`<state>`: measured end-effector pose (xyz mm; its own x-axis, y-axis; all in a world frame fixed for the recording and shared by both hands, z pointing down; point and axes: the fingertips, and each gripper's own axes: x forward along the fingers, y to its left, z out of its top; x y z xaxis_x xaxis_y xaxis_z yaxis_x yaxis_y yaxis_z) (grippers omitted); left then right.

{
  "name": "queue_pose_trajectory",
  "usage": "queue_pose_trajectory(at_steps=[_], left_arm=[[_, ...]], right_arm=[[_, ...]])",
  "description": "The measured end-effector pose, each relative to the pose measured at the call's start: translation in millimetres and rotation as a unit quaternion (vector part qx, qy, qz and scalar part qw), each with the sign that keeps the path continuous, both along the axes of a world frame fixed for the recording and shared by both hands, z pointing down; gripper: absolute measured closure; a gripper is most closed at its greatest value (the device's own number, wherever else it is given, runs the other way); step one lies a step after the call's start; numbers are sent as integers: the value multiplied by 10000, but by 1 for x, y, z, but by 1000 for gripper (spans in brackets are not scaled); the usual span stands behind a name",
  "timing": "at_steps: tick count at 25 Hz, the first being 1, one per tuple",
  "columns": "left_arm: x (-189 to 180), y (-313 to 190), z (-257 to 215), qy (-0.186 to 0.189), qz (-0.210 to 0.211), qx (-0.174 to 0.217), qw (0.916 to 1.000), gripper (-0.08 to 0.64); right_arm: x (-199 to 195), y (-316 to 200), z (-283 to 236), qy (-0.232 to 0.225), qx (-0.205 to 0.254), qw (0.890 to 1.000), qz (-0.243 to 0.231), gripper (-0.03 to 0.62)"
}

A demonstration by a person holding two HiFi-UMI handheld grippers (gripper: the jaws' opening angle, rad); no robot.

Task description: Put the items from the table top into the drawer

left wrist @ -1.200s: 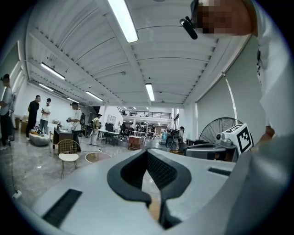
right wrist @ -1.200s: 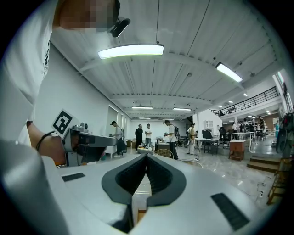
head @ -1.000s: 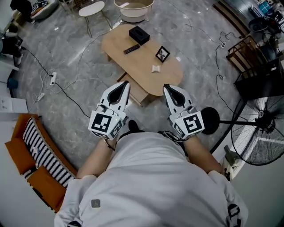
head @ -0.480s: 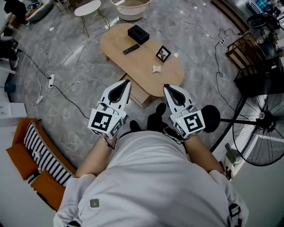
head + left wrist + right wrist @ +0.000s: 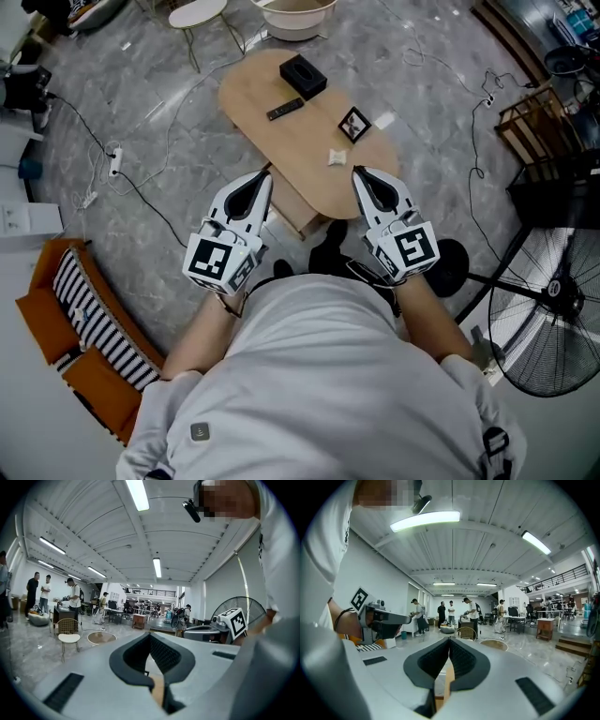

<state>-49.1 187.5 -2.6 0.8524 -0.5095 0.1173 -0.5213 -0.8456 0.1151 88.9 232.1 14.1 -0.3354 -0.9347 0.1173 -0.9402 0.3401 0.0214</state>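
Left tongs (image 5: pixel 263 178): clenched, empty, beside the worktop's (image 5: pixel 253 94) near end.
Right tongs (image 5: pixel 360 173): clenched, empty, by its near edge.
Items: box (image 5: pixel 303 75), remote (image 5: pixel 285 110), frame (image 5: pixel 354 124) and white lump (image 5: pixel 336 157) lie on the worktop.

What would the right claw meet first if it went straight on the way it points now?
Probably nothing near. The right claw, shut, points almost level across the room, so it seems to pass above the low wooden table; farther off, a wire chair stands in its line. Depth is unclear.
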Motion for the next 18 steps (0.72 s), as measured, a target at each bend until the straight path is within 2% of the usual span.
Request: queue_pose_trajectory(at_steps=[9,14,18], left_arm=[[80,-48,26,-128,-228,-168,9995,551],[104,-67,39,-223,-349,-287,9987,551],[116,-88,46,-330,-273,-265,9987,551]], right_arm=[[67,-60,24,17,-154,9983,-556,569],[93,-83,40,80,-333,9959,-843,569],[105,-106,48,81,-382,9956,-852,569]])
